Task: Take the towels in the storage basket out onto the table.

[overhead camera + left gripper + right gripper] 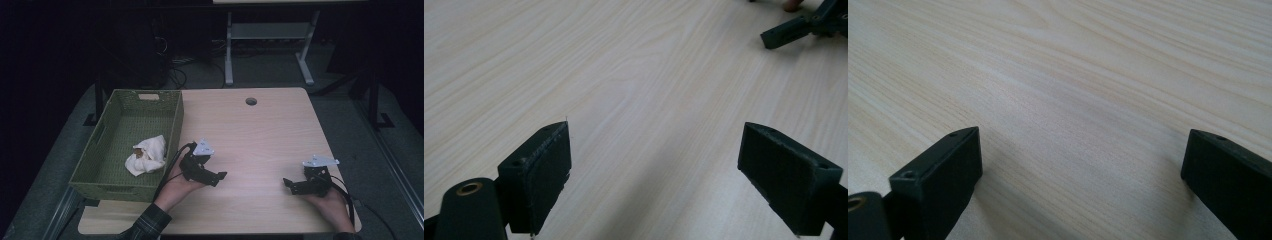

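One cloth bundle [146,155], contents unclear

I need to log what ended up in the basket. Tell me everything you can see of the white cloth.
The white cloth is a crumpled, soft-looking bundle lying on the floor of the green woven basket, toward its right wall. A small brownish patch shows at its upper left fold. Neither claw touches it; it rests loose and bunched, not folded flat.

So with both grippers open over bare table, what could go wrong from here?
1. The white cloth lies crumpled in the green basket, beside its right wall; a reach by the left gripper might clip that wall.
2. The right gripper faces the left one across the table, so inward moves could make them collide.
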A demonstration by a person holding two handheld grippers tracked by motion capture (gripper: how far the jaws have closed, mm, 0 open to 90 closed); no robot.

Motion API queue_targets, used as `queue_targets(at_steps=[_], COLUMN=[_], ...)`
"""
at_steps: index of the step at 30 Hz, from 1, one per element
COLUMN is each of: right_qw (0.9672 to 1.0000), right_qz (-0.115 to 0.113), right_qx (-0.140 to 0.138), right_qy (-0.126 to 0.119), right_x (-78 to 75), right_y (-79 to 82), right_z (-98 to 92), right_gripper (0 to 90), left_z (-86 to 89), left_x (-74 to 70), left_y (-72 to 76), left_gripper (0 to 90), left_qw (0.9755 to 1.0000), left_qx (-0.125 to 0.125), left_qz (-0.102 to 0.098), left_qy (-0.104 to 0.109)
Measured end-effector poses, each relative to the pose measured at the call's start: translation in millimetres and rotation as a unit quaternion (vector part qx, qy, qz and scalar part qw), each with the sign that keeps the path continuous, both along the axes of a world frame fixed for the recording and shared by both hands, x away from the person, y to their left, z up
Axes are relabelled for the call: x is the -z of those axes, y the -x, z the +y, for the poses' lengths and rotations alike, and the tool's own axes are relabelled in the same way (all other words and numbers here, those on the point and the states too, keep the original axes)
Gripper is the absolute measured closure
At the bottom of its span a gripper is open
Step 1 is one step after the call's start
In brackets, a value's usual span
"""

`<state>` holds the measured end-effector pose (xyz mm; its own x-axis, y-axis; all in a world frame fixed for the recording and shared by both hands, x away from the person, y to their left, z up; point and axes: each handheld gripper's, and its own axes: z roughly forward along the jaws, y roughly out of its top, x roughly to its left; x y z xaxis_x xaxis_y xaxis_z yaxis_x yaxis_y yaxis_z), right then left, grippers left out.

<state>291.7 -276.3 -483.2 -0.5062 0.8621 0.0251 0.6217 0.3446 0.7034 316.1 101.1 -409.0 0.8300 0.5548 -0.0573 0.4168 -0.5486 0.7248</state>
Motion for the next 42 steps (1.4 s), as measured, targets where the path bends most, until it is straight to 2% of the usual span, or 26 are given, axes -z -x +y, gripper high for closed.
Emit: queue_targets(at_steps=[6,13,16,18,20,22,24,29,30,34,40,42], right_qw=[1.0000,1.0000,1.0000,1.0000,1.0000,1.0000,1.0000,1.0000,1.0000,1.0000,1.0000,1.0000], right_qz=[0.000,0.000,0.000,-0.001,-0.001,0.000,0.000,0.000,0.000,0.000,0.000,0.000], right_qx=[0.001,0.002,0.002,0.001,0.002,0.002,0.003,0.004,0.004,0.005,0.006,0.007], right_qy=[0.000,0.000,0.000,0.000,-0.001,-0.001,-0.001,-0.002,-0.002,-0.001,-0.002,-0.001], right_x=[0.0,0.1,0.1,0.1,0.1,0.0,0.0,0.1,0.0,0.0,0.1,0.1], right_y=[0.2,0.4,0.4,0.4,0.5,0.5,0.5,0.5,0.5,0.5,0.7,0.8], right_z=[0.1,0.1,0.1,0.0,0.1,0.1,0.2,0.4,0.4,0.9,1.1,1.2], right_gripper=[2.6,2.6,2.6,2.6,2.6,2.6,2.6,2.5,2.5,2.3,2.3,2.3], left_z=[-1.8,-1.6,-1.0,0.2,-0.3,0.0,1.9,6.2,7.7,16.0,27.9,32.2], left_x=[-4.6,-20.0,-22.3,-23.6,-23.4,-25.2,-30.0,-39.2,-41.2,-46.5,-50.6,-52.0], left_y=[-0.1,-3.9,-6.4,-9.2,-12.0,-15.1,-20.9,-26.9,-27.9,-32.4,-32.7,-34.8], left_gripper=[13.3,13.4,13.4,13.4,13.4,13.4,13.4,13.4,13.4,13.7,13.8,13.7], left_qw=[0.9999,0.9997,0.9996,0.9995,0.9993,0.9991,0.9983,0.9976,0.9974,0.9976,0.9964,0.9967], left_qx=[0.013,0.019,0.022,0.023,0.025,0.034,0.041,0.065,0.068,0.060,0.066,0.057], left_qz=[0.004,-0.008,-0.009,-0.005,0.007,0.005,0.012,0.004,0.003,-0.002,-0.008,-0.003], left_qy=[-0.001,0.010,0.015,0.021,0.027,0.023,0.039,0.023,0.026,0.036,0.052,0.057])
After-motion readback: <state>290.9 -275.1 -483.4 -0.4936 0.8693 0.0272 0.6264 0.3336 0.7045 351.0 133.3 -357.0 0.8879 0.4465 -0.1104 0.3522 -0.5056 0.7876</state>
